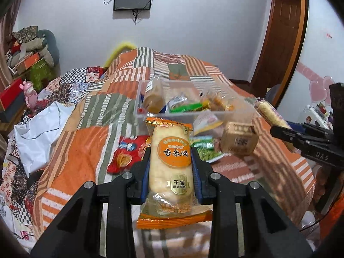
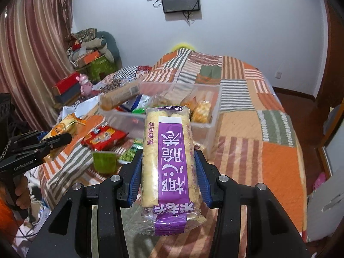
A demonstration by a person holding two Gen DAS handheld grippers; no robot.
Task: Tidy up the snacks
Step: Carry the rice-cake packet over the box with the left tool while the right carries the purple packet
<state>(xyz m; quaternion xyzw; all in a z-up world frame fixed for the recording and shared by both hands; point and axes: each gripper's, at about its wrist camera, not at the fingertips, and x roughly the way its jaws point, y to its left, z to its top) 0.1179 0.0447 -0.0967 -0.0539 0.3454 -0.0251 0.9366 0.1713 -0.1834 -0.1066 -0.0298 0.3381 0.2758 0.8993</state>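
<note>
Tools (image 1: 171, 163) (image 2: 168, 167) clamped on snack packets (image 1: 169, 167) (image 2: 169, 172)

This is a bedroom in a home. A big bed (image 2: 247, 116) has a patchwork blanket (image 1: 90, 111) on it. Long curtains (image 2: 32, 53) hang at one side. A screen (image 2: 180, 0) is on the wall, and a wooden door (image 1: 283, 34) stands nearby.

Orange packet (image 1: 169, 167), purple packet (image 2: 171, 163), both gripped
</note>
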